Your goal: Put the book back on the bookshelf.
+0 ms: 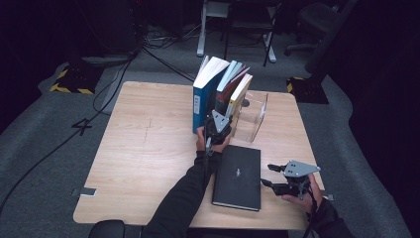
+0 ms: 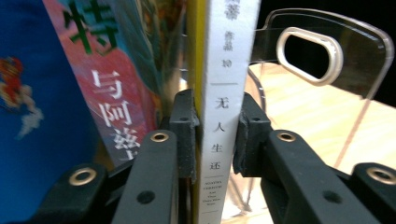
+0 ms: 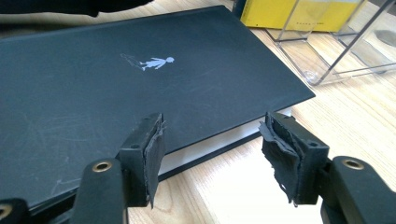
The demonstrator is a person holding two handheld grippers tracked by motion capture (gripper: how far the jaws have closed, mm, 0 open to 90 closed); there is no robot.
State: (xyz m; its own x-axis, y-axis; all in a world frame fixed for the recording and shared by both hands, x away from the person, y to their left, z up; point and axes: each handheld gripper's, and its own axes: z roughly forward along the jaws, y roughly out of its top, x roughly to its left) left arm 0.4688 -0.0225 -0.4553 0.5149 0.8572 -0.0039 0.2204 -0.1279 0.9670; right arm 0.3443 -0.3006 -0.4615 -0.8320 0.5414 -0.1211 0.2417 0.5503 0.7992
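Several books stand leaning in a row at the table's far middle. The rightmost is a thin book with a white spine and yellow cover (image 1: 239, 93) (image 2: 224, 70). My left gripper (image 1: 221, 117) (image 2: 215, 122) is shut on the lower part of its spine. A black hardcover book (image 1: 237, 176) (image 3: 116, 84) with a small white figure on its cover lies flat near the front edge. My right gripper (image 1: 267, 175) (image 3: 212, 140) is open just right of it, with its jaws level with the book's near corner and nothing between them.
A clear acrylic book stand (image 1: 255, 116) (image 2: 327, 51) (image 3: 322, 56) sits right of the row. A tall blue book (image 1: 202, 106) (image 2: 32, 116) ends the row on the left. The wooden table (image 1: 143, 148) is bare on its left half. Cables and chair legs lie beyond it.
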